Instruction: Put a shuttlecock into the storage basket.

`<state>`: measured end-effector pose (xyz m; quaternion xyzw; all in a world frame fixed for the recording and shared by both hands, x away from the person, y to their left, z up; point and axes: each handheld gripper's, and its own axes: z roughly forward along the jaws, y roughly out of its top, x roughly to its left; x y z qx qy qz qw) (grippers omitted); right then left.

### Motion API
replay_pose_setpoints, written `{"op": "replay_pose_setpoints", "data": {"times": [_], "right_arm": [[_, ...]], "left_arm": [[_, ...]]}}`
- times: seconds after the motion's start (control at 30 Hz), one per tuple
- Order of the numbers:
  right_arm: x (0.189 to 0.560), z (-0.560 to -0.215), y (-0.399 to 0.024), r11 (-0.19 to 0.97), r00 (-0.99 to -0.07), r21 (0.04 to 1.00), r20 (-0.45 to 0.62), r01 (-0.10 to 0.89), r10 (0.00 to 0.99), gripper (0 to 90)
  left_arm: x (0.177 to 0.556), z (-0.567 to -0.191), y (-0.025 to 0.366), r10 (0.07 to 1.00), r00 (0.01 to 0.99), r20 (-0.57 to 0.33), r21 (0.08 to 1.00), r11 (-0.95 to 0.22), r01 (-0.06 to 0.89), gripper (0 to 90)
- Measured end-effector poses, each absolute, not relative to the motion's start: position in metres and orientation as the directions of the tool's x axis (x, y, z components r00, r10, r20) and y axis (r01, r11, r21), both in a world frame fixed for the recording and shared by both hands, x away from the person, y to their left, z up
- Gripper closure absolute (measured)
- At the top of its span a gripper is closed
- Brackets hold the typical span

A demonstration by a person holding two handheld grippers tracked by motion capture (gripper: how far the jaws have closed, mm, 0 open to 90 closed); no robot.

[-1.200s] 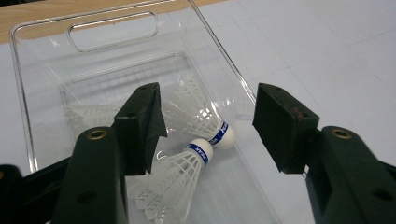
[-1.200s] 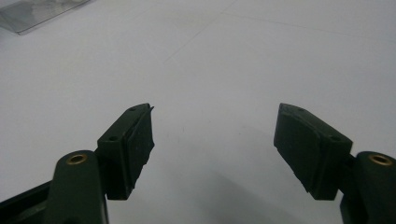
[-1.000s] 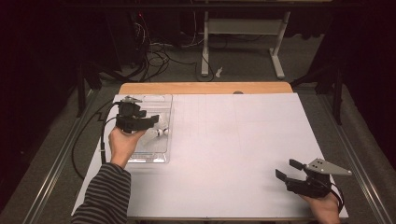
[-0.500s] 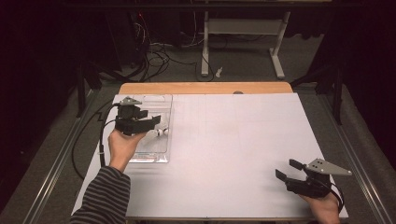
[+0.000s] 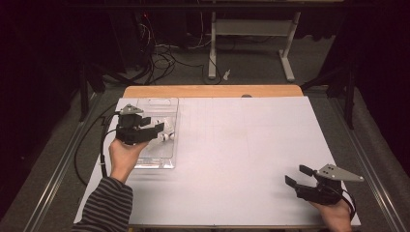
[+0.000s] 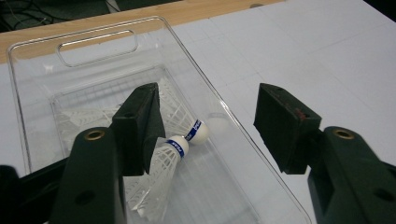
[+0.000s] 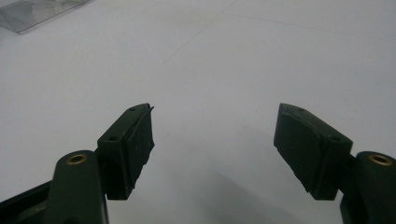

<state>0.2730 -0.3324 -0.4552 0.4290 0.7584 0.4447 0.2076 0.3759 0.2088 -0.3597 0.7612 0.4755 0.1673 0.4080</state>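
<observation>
Shuttlecocks [image 6: 180, 140] are lying in the clear tray [image 6: 37, 51] at the table's [image 5: 241, 145] left; left tongs [image 6: 208, 128] are hovering over them, gaping wide, right tongs [image 7: 212, 140] likewise apart.

This looks like a lab or test room set up for recording. A table [image 5: 212, 91] with a wooden top is covered by a white sheet [image 5: 251, 154] and stands on grey carpet in a dark room. Behind it, loose cables [image 5: 162, 55] trail across the floor beside the white metal legs of a stand [image 5: 249, 46]. Metal rails [image 5: 53, 174] run along the table's sides.
</observation>
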Motion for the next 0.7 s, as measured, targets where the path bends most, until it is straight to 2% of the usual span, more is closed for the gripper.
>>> {"op": "replay_pose_setpoints", "data": {"times": [0.7], "right_arm": [[0.273,-0.455,-0.332,0.238,-0.548,0.853,0.066,0.464,0.834,28.9]], "left_arm": [[0.360,-0.358,0.213,0.856,0.502,-0.127,0.797,-0.213,0.565,41.1]]}}
